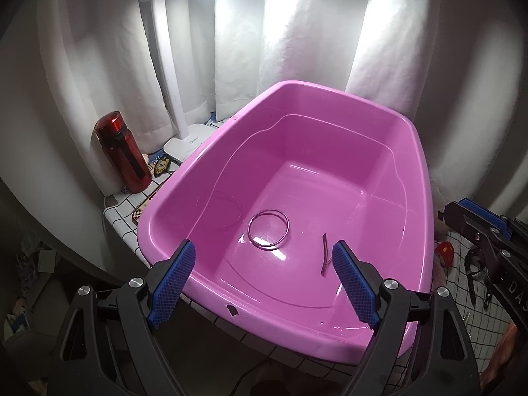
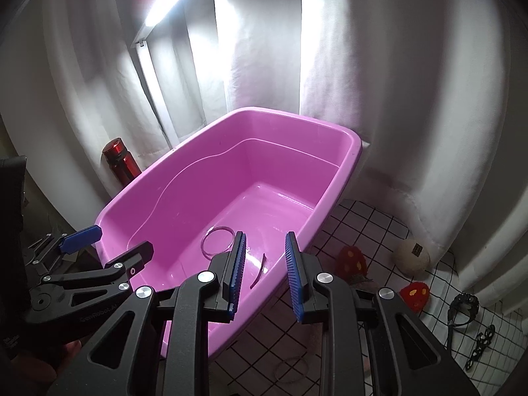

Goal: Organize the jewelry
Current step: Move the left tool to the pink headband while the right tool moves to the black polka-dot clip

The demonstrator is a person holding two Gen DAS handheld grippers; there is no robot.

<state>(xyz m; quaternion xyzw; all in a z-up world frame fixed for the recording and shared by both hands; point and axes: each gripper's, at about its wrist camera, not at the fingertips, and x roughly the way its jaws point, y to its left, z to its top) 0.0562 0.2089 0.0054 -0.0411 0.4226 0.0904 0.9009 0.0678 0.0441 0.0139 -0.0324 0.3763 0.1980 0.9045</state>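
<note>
So far, two pieces lie in the pink tub (image 1: 330, 105): a thin ring bangle (image 1: 268, 229) and a curved dark strip (image 1: 325, 254), well apart on its floor. Left tongs (image 1: 264, 280) stand wide and empty above the near rim; right tongs (image 2: 264, 274) are narrow, nothing between them. Left to gather on the gridded tabletop (image 2: 363, 224): a thin hoop (image 2: 290, 370) and dark chain pieces (image 2: 481, 346), judged roughly half done.

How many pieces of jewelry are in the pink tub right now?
2 in the tub: a bangle lying flat on its floor, and a thin curved strip just right of it. The near corner is hidden behind the fingers, so more could be there.
</note>
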